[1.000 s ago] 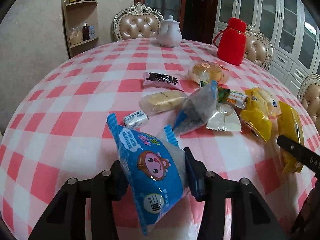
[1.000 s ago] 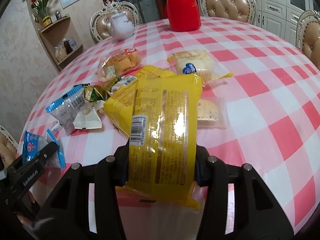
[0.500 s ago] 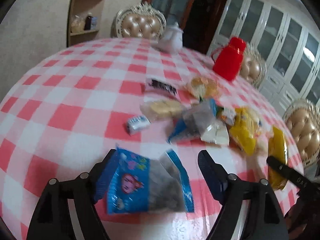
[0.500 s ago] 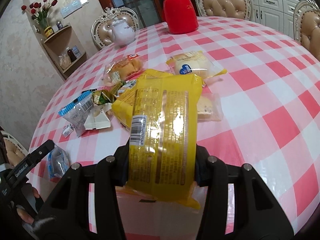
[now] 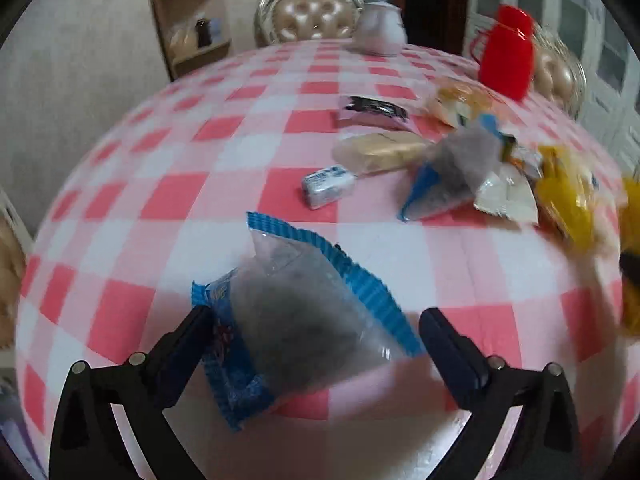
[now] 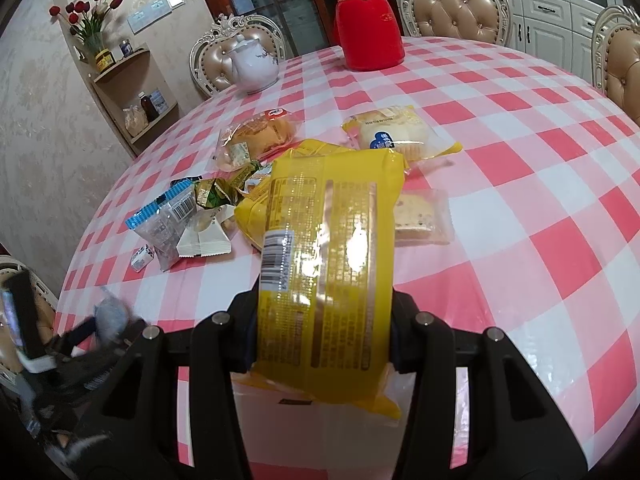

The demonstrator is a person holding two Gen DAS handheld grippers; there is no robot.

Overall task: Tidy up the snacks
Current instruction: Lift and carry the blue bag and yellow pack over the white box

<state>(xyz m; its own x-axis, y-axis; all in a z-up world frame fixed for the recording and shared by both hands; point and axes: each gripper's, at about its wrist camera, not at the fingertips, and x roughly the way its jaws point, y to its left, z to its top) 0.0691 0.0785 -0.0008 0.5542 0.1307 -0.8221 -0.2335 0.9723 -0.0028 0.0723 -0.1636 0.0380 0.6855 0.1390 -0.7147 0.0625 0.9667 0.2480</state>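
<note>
A blue snack packet [image 5: 296,312] lies flat on the red-and-white checked table [image 5: 168,200], between the spread fingers of my left gripper [image 5: 316,332], which is open; its left finger tip touches the packet's edge. My right gripper [image 6: 324,320] is shut on a yellow snack packet [image 6: 328,264] and holds it upright above the table near the front edge. A pile of other snacks [image 6: 240,192] lies in the middle of the table, beyond both grippers. The left gripper shows blurred at the lower left of the right wrist view [image 6: 92,336].
A red thermos [image 6: 368,20] and a white teapot [image 6: 254,66] stand at the far side of the table. Padded chairs [image 6: 456,4] ring the table. A corner shelf [image 6: 136,92] stands by the wall at the left.
My left gripper opened and let go of the blue packet, which now lies flat on the table. The right gripper still holds the yellow packet, almost unmoved.
</note>
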